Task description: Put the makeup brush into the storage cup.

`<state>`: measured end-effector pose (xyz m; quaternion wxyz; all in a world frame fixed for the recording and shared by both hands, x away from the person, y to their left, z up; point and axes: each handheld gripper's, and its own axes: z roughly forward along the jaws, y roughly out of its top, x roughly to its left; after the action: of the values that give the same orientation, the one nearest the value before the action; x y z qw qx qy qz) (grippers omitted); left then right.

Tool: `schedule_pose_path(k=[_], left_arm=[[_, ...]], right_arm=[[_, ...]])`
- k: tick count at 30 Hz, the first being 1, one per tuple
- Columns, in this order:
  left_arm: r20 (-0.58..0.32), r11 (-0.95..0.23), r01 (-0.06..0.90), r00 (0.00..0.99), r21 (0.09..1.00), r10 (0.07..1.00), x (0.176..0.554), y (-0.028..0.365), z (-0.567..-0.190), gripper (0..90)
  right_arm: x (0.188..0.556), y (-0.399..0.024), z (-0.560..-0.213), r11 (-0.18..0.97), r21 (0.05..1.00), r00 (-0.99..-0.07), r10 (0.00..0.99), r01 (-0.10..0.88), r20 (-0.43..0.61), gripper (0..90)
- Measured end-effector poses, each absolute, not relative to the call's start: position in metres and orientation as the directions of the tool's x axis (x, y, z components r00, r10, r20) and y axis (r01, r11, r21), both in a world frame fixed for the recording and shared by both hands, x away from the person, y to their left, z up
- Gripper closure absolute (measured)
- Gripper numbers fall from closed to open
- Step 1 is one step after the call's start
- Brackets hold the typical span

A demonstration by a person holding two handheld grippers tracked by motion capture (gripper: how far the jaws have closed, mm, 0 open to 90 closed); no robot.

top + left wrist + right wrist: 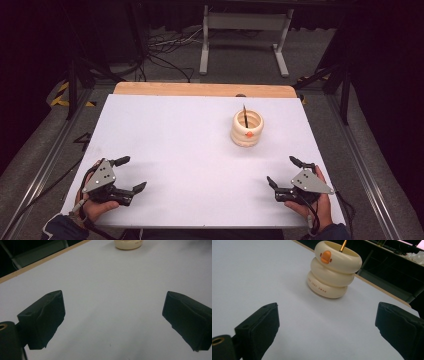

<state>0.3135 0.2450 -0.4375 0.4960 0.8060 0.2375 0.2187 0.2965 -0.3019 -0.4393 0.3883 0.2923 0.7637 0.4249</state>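
Both grippers, left gripper (125, 175) and right gripper (281, 172), rest near the table's (170, 130) front edge, jaws wide, holding nothing. Well ahead stands the cream ringed holder (247, 128) with perhaps a pencil (245, 116) inside. Nothing looks begun.

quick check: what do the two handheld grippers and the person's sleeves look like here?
Both are black two-jaw units. The left gripper and right gripper each carry a grey three-cornered plate with small holes on top. The jaw pads are blocky, matte black, with small screw recesses; a brass-coloured ring sits at the base. A dark cable trails back from each. The sleeves are dark blue.
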Motion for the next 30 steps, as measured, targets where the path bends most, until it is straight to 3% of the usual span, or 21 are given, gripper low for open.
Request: schedule_pose_path(k=[30], left_arm=[[0.108, -0.394, 0.180, 0.788, 0.902, 0.606, 0.3154, 0.2444, -0.4388, 5.4]], right_arm=[[0.2987, -0.2989, -0.4395, 0.476, 0.871, -0.520, 0.778, 0.123, -0.352, 6.6]])
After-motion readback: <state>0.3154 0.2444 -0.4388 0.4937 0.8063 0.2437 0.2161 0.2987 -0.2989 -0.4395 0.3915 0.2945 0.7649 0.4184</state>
